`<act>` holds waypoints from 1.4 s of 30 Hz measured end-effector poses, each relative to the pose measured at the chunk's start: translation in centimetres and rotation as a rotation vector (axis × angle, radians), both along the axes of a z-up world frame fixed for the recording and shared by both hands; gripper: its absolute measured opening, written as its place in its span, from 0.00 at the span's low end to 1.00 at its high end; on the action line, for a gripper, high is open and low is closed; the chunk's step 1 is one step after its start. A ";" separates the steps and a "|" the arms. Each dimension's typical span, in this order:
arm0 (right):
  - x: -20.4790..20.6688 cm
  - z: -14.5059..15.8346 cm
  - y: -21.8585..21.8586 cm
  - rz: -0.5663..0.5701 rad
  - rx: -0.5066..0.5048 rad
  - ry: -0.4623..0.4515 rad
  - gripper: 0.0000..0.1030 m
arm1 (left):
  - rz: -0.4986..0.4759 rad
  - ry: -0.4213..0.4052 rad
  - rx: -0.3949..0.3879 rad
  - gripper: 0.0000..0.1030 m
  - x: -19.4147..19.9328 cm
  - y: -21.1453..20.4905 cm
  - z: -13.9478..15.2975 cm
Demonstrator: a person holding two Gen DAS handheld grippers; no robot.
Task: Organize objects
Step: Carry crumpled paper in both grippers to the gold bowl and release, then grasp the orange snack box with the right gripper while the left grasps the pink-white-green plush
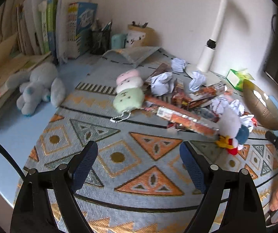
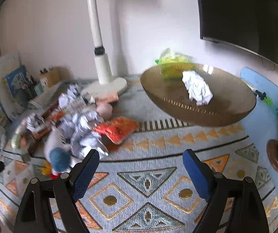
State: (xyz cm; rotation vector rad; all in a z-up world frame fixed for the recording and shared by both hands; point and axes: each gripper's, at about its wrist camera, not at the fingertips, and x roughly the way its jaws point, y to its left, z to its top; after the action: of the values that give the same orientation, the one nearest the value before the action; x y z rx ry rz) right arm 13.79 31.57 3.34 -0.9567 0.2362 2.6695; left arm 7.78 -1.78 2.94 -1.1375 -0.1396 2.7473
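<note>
A clutter pile lies on the patterned mat [image 1: 119,155]: crumpled paper balls [image 1: 161,83], torn orange wrappers [image 1: 185,114], a pink-white-green plush [image 1: 128,91] and a white-and-blue duck plush [image 1: 234,130]. A brown bowl [image 2: 226,112] holds one crumpled paper [image 2: 197,90]; the bowl also shows in the left wrist view [image 1: 261,106]. The pile appears blurred in the right wrist view [image 2: 84,128], with an orange packet [image 2: 117,128]. My left gripper [image 1: 138,159] is open and empty above the mat. My right gripper [image 2: 140,165] is open and empty, right of the duck plush [image 2: 58,153].
A white lamp stand [image 1: 208,58] rises at the back; it also shows in the right wrist view [image 2: 102,69]. Books [image 1: 47,23], a pen holder [image 1: 100,38] and a light blue plush [image 1: 37,87] sit at left. A green tissue box [image 1: 236,77] and a dark monitor [image 2: 245,19] are at right.
</note>
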 end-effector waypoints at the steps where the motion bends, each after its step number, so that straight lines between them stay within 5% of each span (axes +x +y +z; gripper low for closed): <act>1: -0.3 -0.3 -0.1 -0.003 0.006 -0.020 0.84 | -0.002 -0.009 0.004 0.83 -0.2 -0.1 -0.6; 4: -0.9 -0.5 -0.5 -0.008 0.051 -0.037 0.84 | -0.002 -0.052 0.001 0.83 -0.6 -0.4 -2.8; 11: -1.5 -0.8 -1.8 0.033 0.121 -0.058 0.84 | -0.103 -0.013 0.031 0.84 -1.3 -0.1 -0.3; 15: -1.6 -0.8 -2.1 0.059 0.126 -0.057 0.84 | -0.032 -0.014 0.069 0.85 -5.4 -2.7 1.8; 18: -1.5 -0.7 -2.3 0.084 0.117 -0.050 0.84 | -0.024 -0.106 0.087 0.85 -10.3 -4.0 0.6; 20: -1.6 -0.6 -2.8 0.117 0.111 -0.057 0.84 | -0.055 -0.177 0.166 0.85 -12.7 -4.4 -0.9; 22: -1.8 0.3 -4.4 0.170 0.113 -0.069 0.84 | -0.067 -0.212 0.231 0.85 -13.7 -4.4 -2.2; 28: -3.5 3.5 -13.3 0.514 0.116 -0.068 0.84 | -0.079 -0.145 0.319 0.85 -13.7 -4.0 -2.5; 31: -5.6 3.2 -15.9 0.586 0.071 -0.102 0.84 | -0.084 -0.122 0.244 0.75 -13.4 -3.4 -2.5; 32: -6.4 2.9 -16.4 0.593 0.068 -0.116 0.84 | -0.080 -0.116 0.227 0.66 -13.3 -3.3 -2.5; 33: -7.4 2.4 -17.0 0.589 0.064 -0.138 0.84 | -0.097 -0.116 0.235 0.45 -13.2 -3.2 -2.5; 36: -9.9 1.3 -17.5 0.582 0.000 -0.204 0.61 | -0.107 -0.126 0.267 0.44 -13.5 -3.7 -2.8; 39: -12.1 -0.1 -17.4 0.585 -0.081 -0.275 0.59 | -0.106 -0.121 0.300 0.43 -13.6 -4.3 -2.7; 42: -12.7 -1.0 -18.1 0.627 -0.118 -0.315 0.42 | -0.108 -0.124 0.316 0.43 -13.9 -4.4 -2.8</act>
State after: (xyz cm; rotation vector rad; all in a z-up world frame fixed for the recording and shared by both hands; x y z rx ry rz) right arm 1.05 13.51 2.34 -1.7047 0.0205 2.9981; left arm -6.08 -6.22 0.12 -1.1852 -0.4931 2.4485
